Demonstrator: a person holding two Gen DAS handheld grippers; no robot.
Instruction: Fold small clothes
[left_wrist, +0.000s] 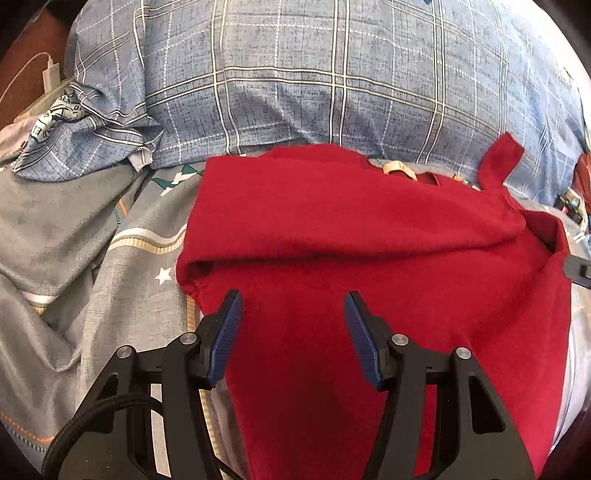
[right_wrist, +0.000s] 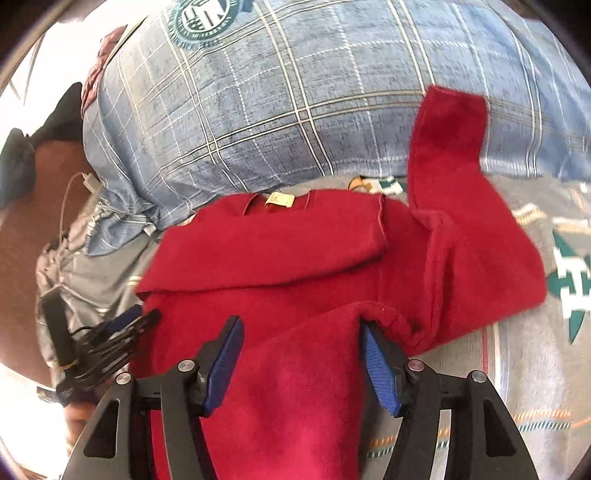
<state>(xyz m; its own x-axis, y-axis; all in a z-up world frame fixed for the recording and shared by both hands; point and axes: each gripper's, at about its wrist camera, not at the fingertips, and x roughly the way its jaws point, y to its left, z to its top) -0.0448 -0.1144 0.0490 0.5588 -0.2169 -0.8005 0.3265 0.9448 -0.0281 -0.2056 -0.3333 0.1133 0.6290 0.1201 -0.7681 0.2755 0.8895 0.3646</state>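
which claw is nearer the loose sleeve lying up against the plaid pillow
Right. The right claw sits below the sleeve on that side; the left claw is over the sweater's opposite side.

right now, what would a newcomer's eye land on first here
The bright red sweater spread over the grey bedsheet, one sleeve flung up toward the blue plaid pillow behind it. Next, the left tool and the right tool, both open over the red fabric.
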